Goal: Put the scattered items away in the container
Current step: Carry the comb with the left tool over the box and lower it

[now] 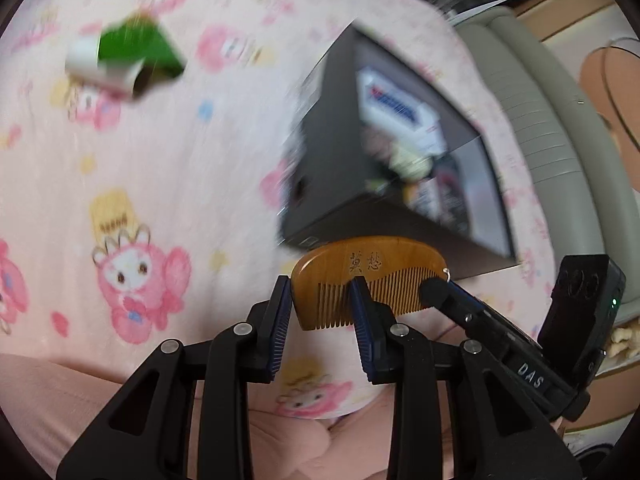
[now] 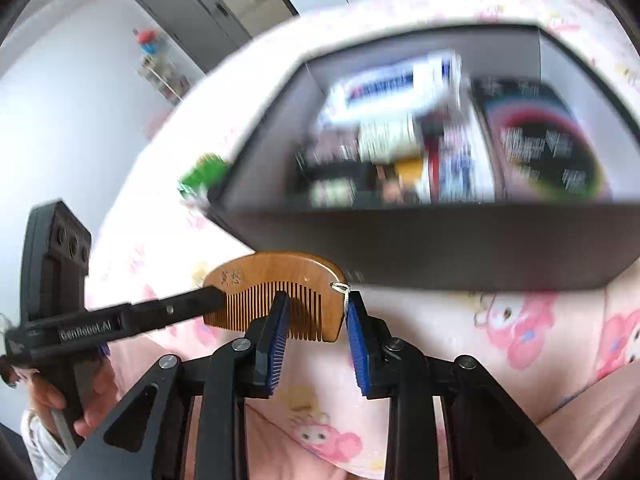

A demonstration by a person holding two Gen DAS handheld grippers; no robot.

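A wooden comb (image 1: 360,276) with engraved characters is held up between both grippers, just in front of the dark box (image 1: 320,184). My left gripper (image 1: 320,304) is shut on the comb's left end. My right gripper (image 2: 316,312) is shut on the comb's (image 2: 276,284) right end, by its small metal ring. The dark open box (image 2: 440,256) holds several packets and boxes, blurred. A green and white packet (image 1: 128,60) lies on the pink blanket at far left; it also shows in the right wrist view (image 2: 202,176), beside the box's left corner.
The pink cartoon-print blanket (image 1: 160,184) covers the surface. A grey ribbed cushion or sofa edge (image 1: 536,120) runs behind the box on the right. A grey cabinet (image 2: 192,12) and white wall stand far back. A hand (image 2: 52,400) holds the left gripper's handle.
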